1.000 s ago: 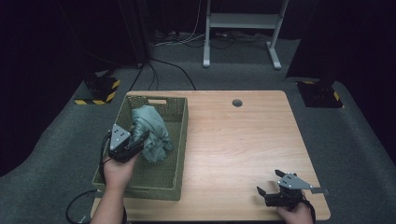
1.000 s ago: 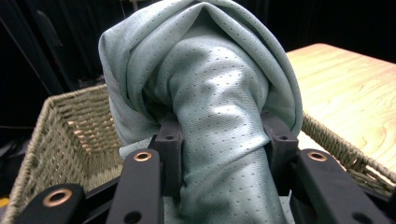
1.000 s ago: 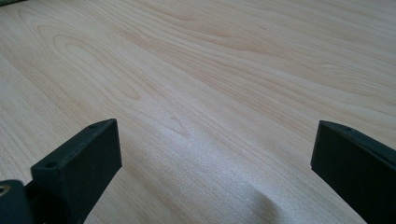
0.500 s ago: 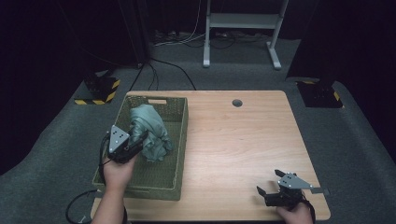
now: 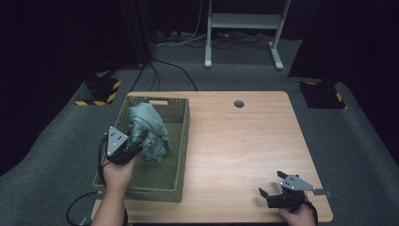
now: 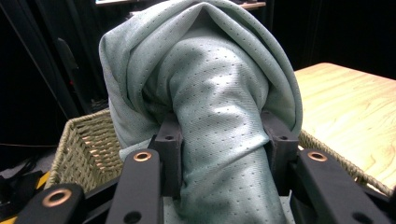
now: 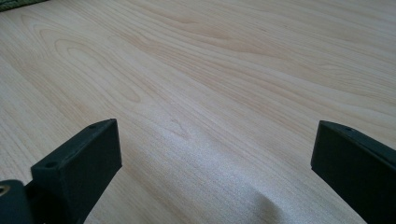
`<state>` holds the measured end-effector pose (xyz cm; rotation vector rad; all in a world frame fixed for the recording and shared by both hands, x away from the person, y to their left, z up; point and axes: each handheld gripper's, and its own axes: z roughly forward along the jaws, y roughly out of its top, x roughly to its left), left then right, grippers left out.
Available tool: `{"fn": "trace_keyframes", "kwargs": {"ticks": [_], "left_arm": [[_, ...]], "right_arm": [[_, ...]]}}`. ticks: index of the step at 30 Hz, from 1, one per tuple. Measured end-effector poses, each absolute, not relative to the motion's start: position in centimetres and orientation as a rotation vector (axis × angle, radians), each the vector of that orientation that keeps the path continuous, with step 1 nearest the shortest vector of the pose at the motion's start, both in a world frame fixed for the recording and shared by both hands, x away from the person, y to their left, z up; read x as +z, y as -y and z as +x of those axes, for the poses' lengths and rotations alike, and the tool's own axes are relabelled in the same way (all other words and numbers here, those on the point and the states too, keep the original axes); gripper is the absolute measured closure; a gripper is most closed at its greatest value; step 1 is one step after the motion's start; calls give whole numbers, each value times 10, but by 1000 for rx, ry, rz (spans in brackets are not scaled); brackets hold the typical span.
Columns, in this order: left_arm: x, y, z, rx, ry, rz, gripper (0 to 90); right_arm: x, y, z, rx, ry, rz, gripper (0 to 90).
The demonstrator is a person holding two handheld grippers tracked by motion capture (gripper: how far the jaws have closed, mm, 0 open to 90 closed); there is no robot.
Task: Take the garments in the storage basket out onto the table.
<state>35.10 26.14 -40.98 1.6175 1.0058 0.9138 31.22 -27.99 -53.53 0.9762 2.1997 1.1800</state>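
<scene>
A woven green basket [image 5: 181,141] sits along the table's [image 5: 244,146] left edge. Over it, the left gripper [image 5: 137,143] is clenched on a bunched pale green cloth [image 5: 149,132], which its jaws pinch in the left gripper view [image 6: 219,121], the fabric raised above the basket's floor. At the table's near right corner, the right gripper [image 5: 264,194] rests with jaws spread wide, grasping nothing.

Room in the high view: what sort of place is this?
Probably a recording studio or lab: black curtains all round, cables across grey carpet, and one wooden table holding a wicker basket.
</scene>
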Motion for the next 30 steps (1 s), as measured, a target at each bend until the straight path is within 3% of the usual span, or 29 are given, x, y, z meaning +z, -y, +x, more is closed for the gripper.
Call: {"fn": "trace_keyframes", "kwargs": {"ticks": [30], "left_arm": [[-359,-250,331,1007,-945,1506,591]], "right_arm": [[-535,280,312,1179,-2198,978,15]]}}
